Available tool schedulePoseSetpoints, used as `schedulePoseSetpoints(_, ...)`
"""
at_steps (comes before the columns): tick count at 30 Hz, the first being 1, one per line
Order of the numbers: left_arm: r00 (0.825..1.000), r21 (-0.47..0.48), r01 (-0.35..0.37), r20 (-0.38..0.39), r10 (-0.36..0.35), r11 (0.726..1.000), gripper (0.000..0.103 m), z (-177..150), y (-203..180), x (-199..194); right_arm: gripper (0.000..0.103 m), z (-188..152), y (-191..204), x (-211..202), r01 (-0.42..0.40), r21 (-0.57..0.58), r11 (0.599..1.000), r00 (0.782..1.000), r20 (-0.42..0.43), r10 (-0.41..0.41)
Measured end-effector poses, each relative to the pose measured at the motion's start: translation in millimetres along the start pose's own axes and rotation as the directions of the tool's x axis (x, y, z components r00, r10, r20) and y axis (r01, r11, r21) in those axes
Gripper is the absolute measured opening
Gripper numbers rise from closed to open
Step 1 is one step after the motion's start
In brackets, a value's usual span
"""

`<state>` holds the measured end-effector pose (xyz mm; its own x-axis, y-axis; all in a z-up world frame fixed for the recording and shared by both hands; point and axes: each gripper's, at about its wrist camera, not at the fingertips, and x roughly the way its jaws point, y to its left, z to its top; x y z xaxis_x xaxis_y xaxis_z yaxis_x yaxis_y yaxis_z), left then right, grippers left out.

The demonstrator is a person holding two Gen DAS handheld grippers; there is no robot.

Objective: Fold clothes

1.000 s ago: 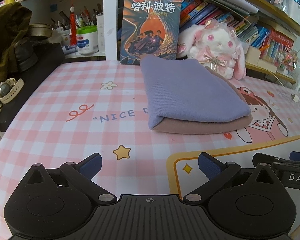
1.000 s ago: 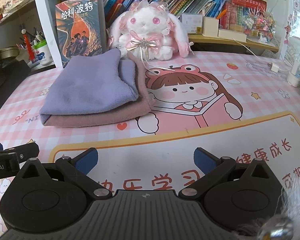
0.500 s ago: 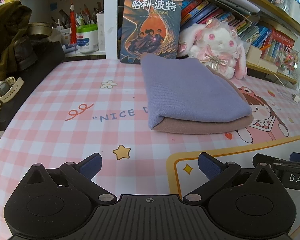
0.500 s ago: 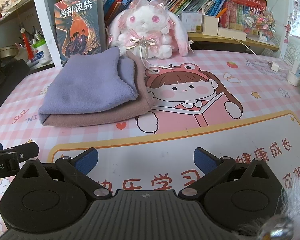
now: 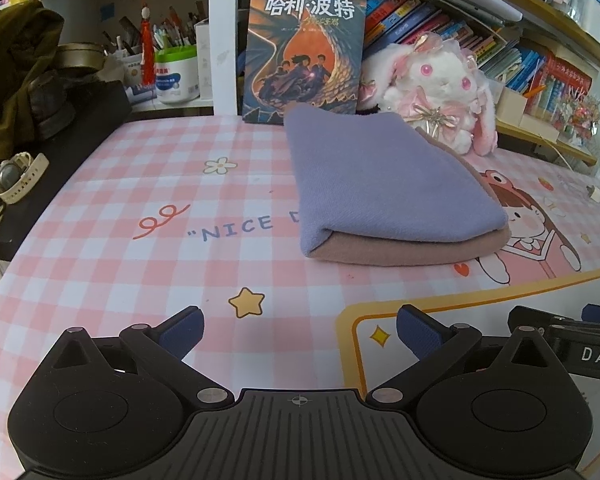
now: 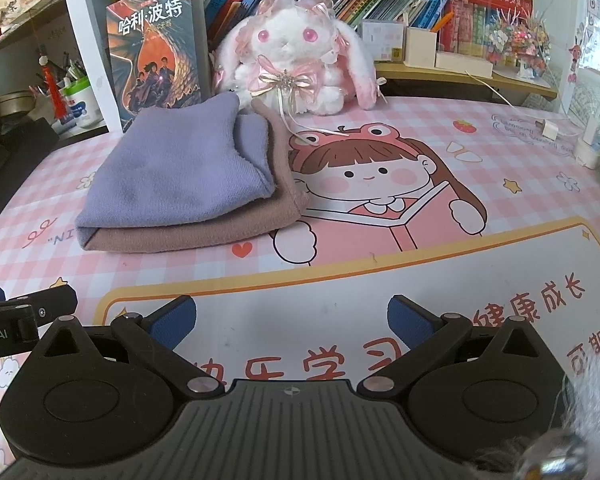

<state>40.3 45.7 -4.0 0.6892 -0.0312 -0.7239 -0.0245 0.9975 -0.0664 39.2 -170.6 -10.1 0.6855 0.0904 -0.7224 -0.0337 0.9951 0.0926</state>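
The soft lilac fleece garment, already doubled over a dusty-mauve fleece layer, lies on the pink checked cartoon mat of the counter, towards the back, its far edge just in front of the upright dark paperback with the dragon cover. To me the fold looks finished or nearly so: the lilac layer sits squarely on the mauve one, though in the right wrist view the mauve edge pokes out at the side nearest the plush.

My left claw and my right claw both hang low over the mat, side by side, well short of the bundle, each with its blue pads spread apart and holding nothing. If I tidy further, I should come in low at the near folded edge, pinch both layers together and slide rather than lift, so the stack does not spring open.

The white and pink plush rabbit sits just beside the bundle's far corner, its ribbon trailing near the cloth; I would keep clear of it and of the book.
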Motion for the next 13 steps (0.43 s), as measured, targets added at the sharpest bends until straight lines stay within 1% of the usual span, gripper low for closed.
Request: schedulePoseSetpoints(13, 1.000, -0.011, 0.013, 0.001, -0.013, 1.000, 0.103, 0.1, 1.6, -0.2, 0.103, 0.0, -0.7, 0.3, 0.002, 0.005, 1.000, 1.000, 0.000, -0.002)
